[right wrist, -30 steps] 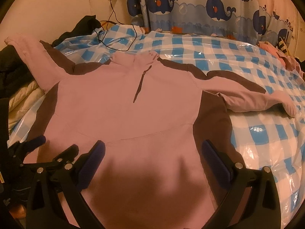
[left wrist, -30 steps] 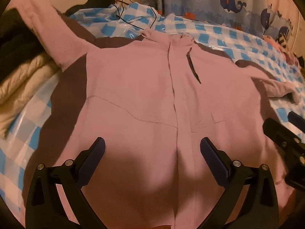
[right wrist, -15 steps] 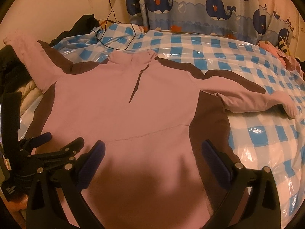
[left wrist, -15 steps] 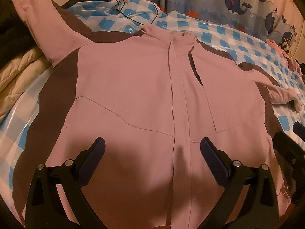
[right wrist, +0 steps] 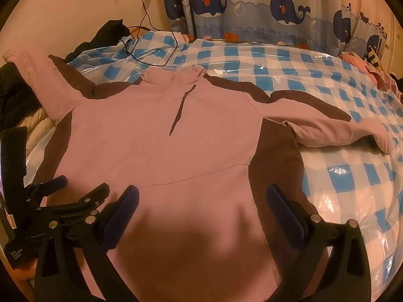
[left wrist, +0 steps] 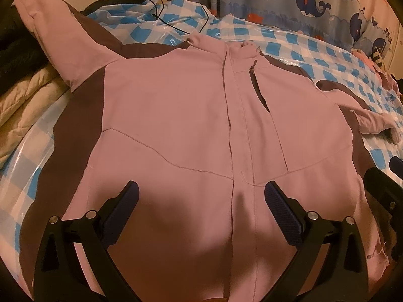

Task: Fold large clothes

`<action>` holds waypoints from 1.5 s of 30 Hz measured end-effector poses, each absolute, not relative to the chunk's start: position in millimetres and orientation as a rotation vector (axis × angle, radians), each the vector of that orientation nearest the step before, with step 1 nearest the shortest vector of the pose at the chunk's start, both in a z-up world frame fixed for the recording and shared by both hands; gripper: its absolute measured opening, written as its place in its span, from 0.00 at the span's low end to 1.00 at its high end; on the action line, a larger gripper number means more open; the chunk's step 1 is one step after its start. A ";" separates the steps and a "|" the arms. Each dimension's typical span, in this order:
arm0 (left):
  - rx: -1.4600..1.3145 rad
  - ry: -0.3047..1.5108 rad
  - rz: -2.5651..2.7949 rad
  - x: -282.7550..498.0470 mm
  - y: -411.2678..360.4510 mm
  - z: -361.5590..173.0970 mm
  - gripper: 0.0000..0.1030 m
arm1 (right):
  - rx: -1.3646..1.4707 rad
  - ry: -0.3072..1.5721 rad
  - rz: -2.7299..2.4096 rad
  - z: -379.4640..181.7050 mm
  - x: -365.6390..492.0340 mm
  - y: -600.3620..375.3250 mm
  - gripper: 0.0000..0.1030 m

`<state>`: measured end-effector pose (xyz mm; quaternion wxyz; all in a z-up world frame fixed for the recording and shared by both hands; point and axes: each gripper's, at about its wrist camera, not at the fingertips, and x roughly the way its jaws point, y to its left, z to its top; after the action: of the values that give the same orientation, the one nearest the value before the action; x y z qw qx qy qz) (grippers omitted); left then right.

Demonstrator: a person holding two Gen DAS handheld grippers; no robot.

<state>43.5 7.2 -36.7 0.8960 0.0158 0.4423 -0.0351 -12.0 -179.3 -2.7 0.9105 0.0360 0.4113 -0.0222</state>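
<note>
Both jaws of my left gripper (left wrist: pixel 201 198) stand wide apart with nothing between them, and my right gripper (right wrist: pixel 201 201) is spread just as wide and empty. I hover over the lower part of a pink jacket (left wrist: pixel 176 125) with dark side panels, laid flat, front up, on the bed (right wrist: pixel 277 70) under a blue checked plastic cover. Its sleeves reach out to either side. One cuff (left wrist: pixel 25 2) seems to rest on piled bedding, though the edge is blurred.

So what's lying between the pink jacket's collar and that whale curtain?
Only the checked plastic sheet, crossed by a black cable, between collar and whale curtain; right wrist view.
</note>
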 end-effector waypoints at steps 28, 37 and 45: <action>0.081 0.889 -0.057 42.9 5.3 -31.7 0.93 | 0.072 0.849 -0.047 -2.8 -10.8 -177.9 0.95; 0.085 0.889 -0.058 43.1 5.0 -32.2 0.93 | 0.073 0.850 -0.047 -2.6 -10.4 -177.3 0.95; 0.085 0.888 -0.056 42.5 3.8 -32.3 0.93 | 0.072 0.851 -0.048 -2.2 -9.8 -176.5 0.95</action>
<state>42.5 3.8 -32.3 0.9017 0.0413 0.4295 -0.0270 -9.8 -176.5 -2.2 0.9100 0.0351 0.4125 -0.0233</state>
